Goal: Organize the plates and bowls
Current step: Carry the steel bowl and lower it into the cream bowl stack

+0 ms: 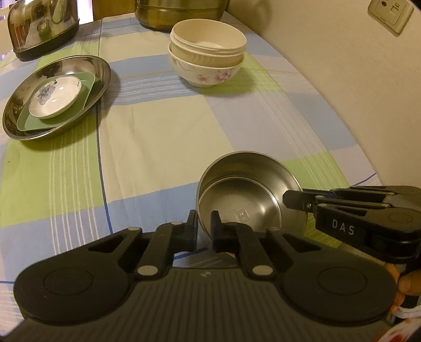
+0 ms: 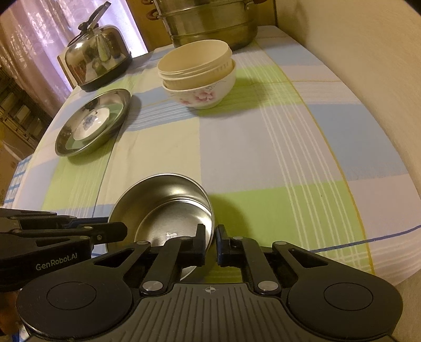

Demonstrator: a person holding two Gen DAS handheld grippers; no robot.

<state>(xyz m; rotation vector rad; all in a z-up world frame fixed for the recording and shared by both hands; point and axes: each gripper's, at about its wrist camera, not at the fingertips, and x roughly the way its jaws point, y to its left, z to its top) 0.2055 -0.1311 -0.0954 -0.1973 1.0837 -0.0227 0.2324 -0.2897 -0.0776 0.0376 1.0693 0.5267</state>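
Observation:
A steel bowl [image 1: 250, 171] stands on the checked tablecloth close in front, and an inner ring shows inside it, perhaps a second bowl nested there. My left gripper [image 1: 204, 223] is shut on its left rim, one finger inside and one outside. From the right, my right gripper [image 1: 292, 200] pinches the opposite rim. In the right wrist view the same bowl [image 2: 163, 194] has my right gripper [image 2: 210, 236] shut over its right rim and my left gripper [image 2: 118, 232] on its left rim. Further back, cream bowls sit stacked in a floral bowl [image 1: 208, 52] [image 2: 197, 76].
At the left, a steel plate [image 1: 100, 68] [image 2: 65, 142] holds a green square plate and a small white floral dish. A shiny kettle [image 1: 42, 26] [image 2: 97, 58] and a large steamer pot [image 1: 179, 13] [image 2: 210, 21] stand at the back. A wall [image 1: 342, 79] runs along the table's right side.

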